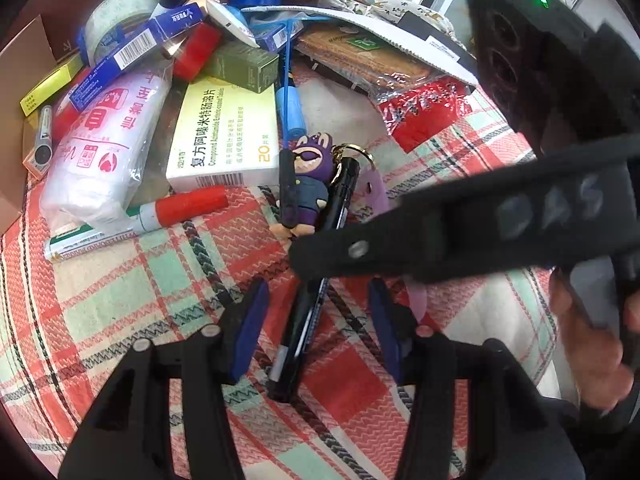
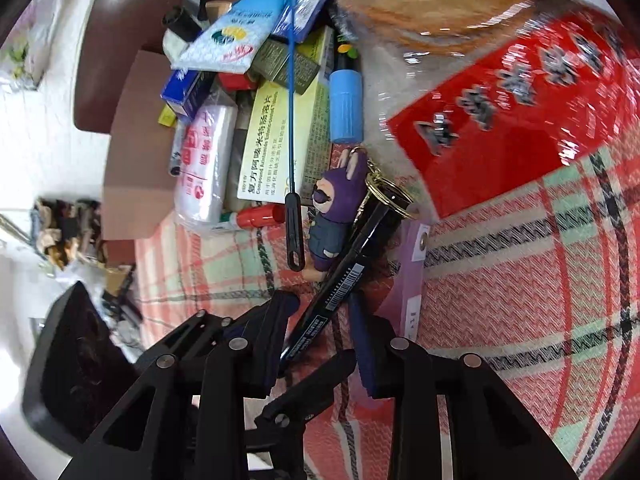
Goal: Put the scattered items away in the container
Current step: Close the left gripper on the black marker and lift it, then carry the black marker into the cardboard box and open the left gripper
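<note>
A black marker pen (image 1: 308, 304) lies on the plaid cloth (image 1: 120, 300), its far end by a purple cartoon keychain figure (image 1: 304, 176). My left gripper (image 1: 318, 304) is open, its blue pads on either side of the pen. My right gripper (image 2: 320, 320) is also open around the same pen (image 2: 340, 276), and its finger (image 1: 460, 224) crosses the left wrist view. A pile of items fills the cardboard box (image 1: 24, 64) ahead: a white medicine box (image 1: 228, 136), a plastic bag roll (image 1: 108, 144), and a red-capped marker (image 1: 160, 212).
A red snack packet (image 2: 520, 104) and wafer pack (image 1: 360, 56) lie right of the pile. A blue marker (image 2: 346, 104) and a thin blue-handled tool (image 1: 288, 120) rest on the medicine box. A purple card (image 2: 412, 260) lies under the pen. Tape rolls (image 1: 120, 12) sit at the back.
</note>
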Action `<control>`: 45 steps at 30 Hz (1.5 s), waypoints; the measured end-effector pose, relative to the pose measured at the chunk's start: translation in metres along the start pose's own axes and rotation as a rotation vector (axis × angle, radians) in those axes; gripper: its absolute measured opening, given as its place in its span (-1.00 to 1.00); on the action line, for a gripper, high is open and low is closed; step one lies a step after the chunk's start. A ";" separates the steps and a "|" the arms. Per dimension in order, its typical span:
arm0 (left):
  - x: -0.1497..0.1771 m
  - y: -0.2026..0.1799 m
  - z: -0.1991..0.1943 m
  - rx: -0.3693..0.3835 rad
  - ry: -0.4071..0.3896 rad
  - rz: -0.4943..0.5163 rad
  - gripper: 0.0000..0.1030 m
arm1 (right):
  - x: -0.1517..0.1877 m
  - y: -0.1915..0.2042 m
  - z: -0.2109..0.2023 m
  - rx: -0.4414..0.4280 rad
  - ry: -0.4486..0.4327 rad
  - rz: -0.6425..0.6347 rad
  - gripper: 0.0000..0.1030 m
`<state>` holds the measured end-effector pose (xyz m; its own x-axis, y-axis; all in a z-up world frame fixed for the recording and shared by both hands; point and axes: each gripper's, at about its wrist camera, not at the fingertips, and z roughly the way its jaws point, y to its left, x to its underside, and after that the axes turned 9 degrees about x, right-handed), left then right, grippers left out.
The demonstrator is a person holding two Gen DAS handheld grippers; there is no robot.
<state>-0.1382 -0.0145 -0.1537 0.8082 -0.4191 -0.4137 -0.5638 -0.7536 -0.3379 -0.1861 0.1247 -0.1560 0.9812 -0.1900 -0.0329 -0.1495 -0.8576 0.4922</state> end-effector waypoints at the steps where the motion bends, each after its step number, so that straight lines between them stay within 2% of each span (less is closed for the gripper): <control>1: 0.001 0.001 0.000 -0.014 0.003 0.008 -0.18 | 0.000 0.004 0.002 0.023 -0.002 -0.009 -0.36; 3: 0.002 0.003 0.000 -0.050 0.005 -0.001 -0.49 | 0.000 0.014 0.005 0.072 -0.014 -0.029 -0.36; 4: 0.002 0.007 -0.002 -0.061 0.006 -0.025 -0.56 | 0.001 0.017 0.005 0.090 -0.023 -0.038 -0.36; 7: 0.000 0.016 -0.005 -0.030 0.019 -0.079 -0.57 | 0.001 0.017 0.005 0.078 -0.026 -0.020 -0.39; 14: 0.005 -0.002 -0.011 -0.085 0.049 0.016 -0.68 | 0.010 0.007 -0.004 0.047 -0.050 0.024 -0.53; 23: 0.013 -0.012 -0.035 -0.067 0.014 0.036 -0.74 | 0.025 0.014 -0.022 0.035 -0.102 0.009 -0.57; 31: 0.030 -0.021 -0.075 -0.066 -0.049 0.035 -0.73 | 0.044 0.026 -0.049 0.009 -0.154 -0.032 -0.59; 34: 0.013 -0.050 -0.069 -0.070 -0.077 0.035 -0.73 | 0.049 0.033 -0.061 0.003 -0.174 -0.053 -0.59; 36: 0.013 -0.056 -0.078 -0.072 -0.096 0.033 -0.74 | 0.049 0.038 -0.068 0.000 -0.187 -0.065 -0.59; 42: 0.013 -0.049 -0.119 -0.116 -0.163 0.023 -0.73 | 0.040 0.065 -0.087 -0.023 -0.212 -0.117 -0.59; 45: -0.003 -0.032 -0.135 -0.135 -0.204 -0.001 -0.73 | 0.026 0.090 -0.092 -0.037 -0.219 -0.155 -0.59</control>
<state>-0.0990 -0.0573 -0.0276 0.7499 -0.3182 -0.5800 -0.5242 -0.8206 -0.2275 -0.1630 0.0863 -0.0326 0.9418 -0.1600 -0.2955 0.0090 -0.8671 0.4980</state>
